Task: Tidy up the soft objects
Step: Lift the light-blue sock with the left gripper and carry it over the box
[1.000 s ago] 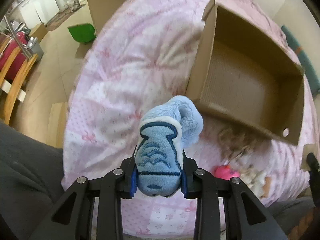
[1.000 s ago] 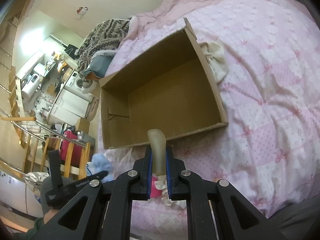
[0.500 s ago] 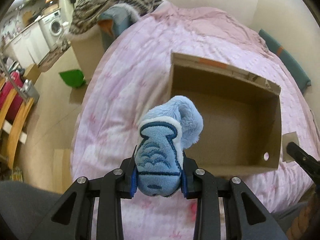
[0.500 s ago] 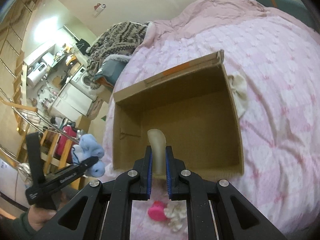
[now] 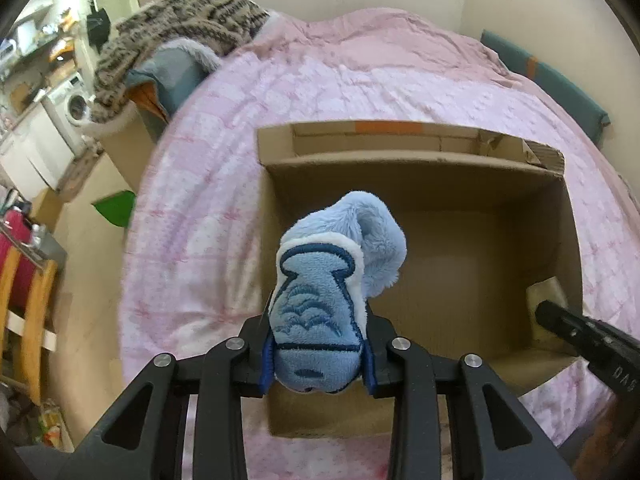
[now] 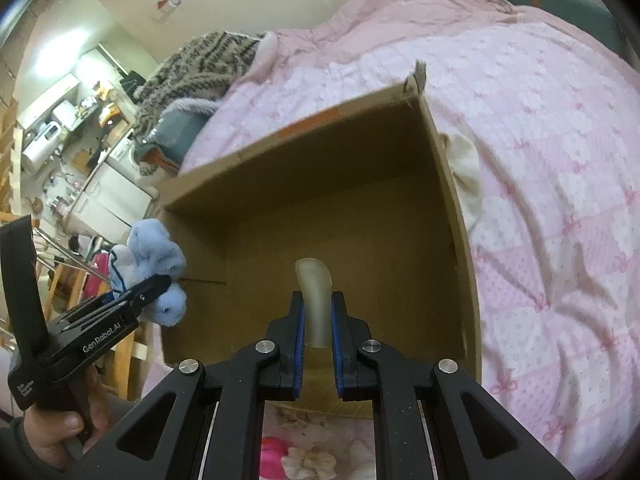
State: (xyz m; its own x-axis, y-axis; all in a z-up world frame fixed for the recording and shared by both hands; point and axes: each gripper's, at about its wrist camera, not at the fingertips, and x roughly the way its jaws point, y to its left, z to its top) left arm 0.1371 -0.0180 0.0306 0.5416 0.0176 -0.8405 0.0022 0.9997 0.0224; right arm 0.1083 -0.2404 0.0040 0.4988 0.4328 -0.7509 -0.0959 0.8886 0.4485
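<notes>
An open cardboard box [image 5: 416, 168] lies on a pink bedspread [image 5: 360, 80]; it also shows in the right wrist view [image 6: 312, 152]. My left gripper [image 5: 318, 356] is shut on a light blue plush toy [image 5: 332, 280] and holds it above the box's near left wall; the toy also shows in the right wrist view [image 6: 156, 264]. My right gripper [image 6: 318, 332] is shut on a thin beige soft piece [image 6: 316, 296], held over the box's near edge. That piece also shows at the box's right side in the left wrist view [image 5: 546, 292].
A cream cloth [image 6: 466, 172] lies against the box's right outer wall. A pink toy [image 6: 272, 452] and a whitish fluffy toy [image 6: 312, 460] lie on the bed below my right gripper. A striped blanket [image 5: 180, 20] is piled at the bed's far left.
Both grippers have moved forward and up over the box with their loads. The box interior now fills the middle of both views. The right gripper's tip has come into the left view.
</notes>
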